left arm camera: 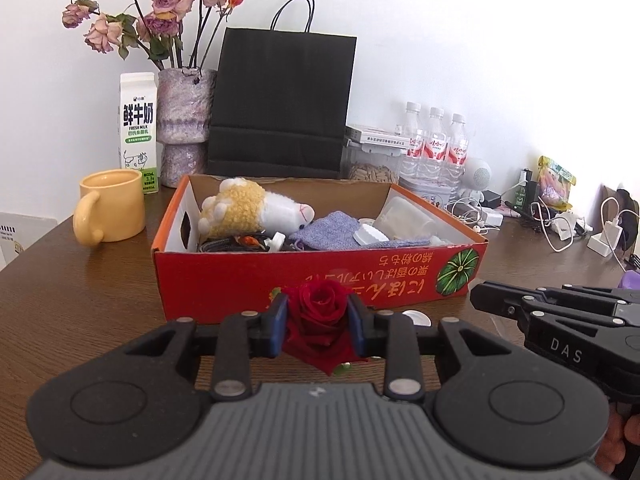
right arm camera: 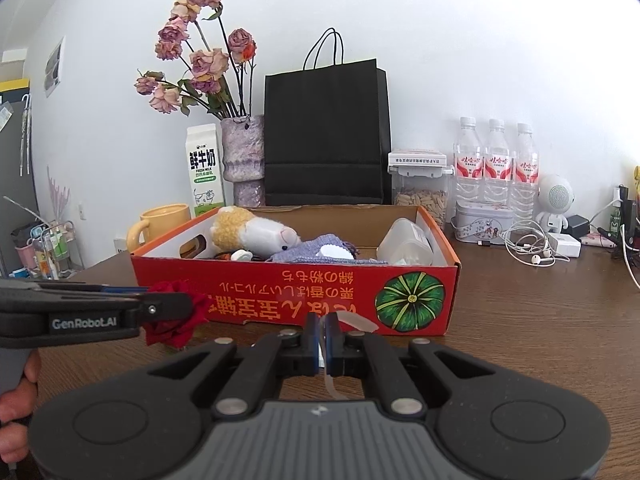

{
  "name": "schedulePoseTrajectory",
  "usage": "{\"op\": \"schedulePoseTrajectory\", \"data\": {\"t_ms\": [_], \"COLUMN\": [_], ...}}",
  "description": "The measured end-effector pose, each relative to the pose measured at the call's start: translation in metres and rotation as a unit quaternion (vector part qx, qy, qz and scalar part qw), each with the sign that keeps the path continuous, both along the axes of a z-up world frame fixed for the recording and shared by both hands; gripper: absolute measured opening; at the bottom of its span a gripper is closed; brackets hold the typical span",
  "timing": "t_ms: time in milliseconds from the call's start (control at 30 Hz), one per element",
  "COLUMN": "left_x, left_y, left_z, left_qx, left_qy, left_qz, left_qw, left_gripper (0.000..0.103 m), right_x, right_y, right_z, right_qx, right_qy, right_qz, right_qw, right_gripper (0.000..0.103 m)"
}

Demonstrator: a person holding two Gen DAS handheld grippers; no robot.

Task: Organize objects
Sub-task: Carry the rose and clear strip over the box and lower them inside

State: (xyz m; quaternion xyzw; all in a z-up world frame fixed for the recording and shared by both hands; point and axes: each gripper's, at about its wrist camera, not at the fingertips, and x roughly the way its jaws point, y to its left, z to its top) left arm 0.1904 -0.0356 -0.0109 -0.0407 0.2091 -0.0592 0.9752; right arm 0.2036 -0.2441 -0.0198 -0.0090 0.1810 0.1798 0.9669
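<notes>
My left gripper [left arm camera: 318,308] is shut on a red rose head [left arm camera: 320,322], which is squeezed between its blue pads just in front of the red cardboard box [left arm camera: 240,280]. From the right wrist view, that gripper [right arm camera: 176,304] and the rose [right arm camera: 180,330] hang slightly above the wooden table, left of the box [right arm camera: 280,292]. My right gripper [right arm camera: 322,330] is shut on a thin clear plastic piece [right arm camera: 358,322] that sticks out past the pads. In the left wrist view it [left arm camera: 476,298] points in from the right. The box holds a plush toy [left arm camera: 248,208], a purple-grey pouch [left arm camera: 336,228] and a clear container [left arm camera: 404,216].
A yellow mug [left arm camera: 112,204], milk carton [left arm camera: 138,132], vase of dried roses [left arm camera: 184,120] and black paper bag [left arm camera: 280,104] stand behind the box. Water bottles [left arm camera: 436,144], a seed jar and tangled cables with chargers [left arm camera: 560,220] fill the back right. A hand grips each handle.
</notes>
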Motion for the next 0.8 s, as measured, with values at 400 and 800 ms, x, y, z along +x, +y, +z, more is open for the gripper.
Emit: {"op": "schedulePoseTrajectory", "data": {"t_ms": [400, 800], "left_x": [0.006, 0.051], "left_y": [0.006, -0.001], "left_z": [0.044, 0.062], "left_qx": [0.019, 0.016], "left_qy": [-0.069, -0.098], "left_qz": [0.018, 0.051], "left_qw": [0.9972, 0.9938], "left_gripper": [0.031, 0.031], "right_x": [0.012, 0.066], "right_y": [0.017, 0.040], "right_z": [0.040, 0.067], "right_qx": [-0.015, 0.013], "right_qy": [-0.057, -0.095], "right_qz": [0.025, 0.024], "right_qw": [0.998, 0.995], "right_gripper": [0.002, 0.002]}}
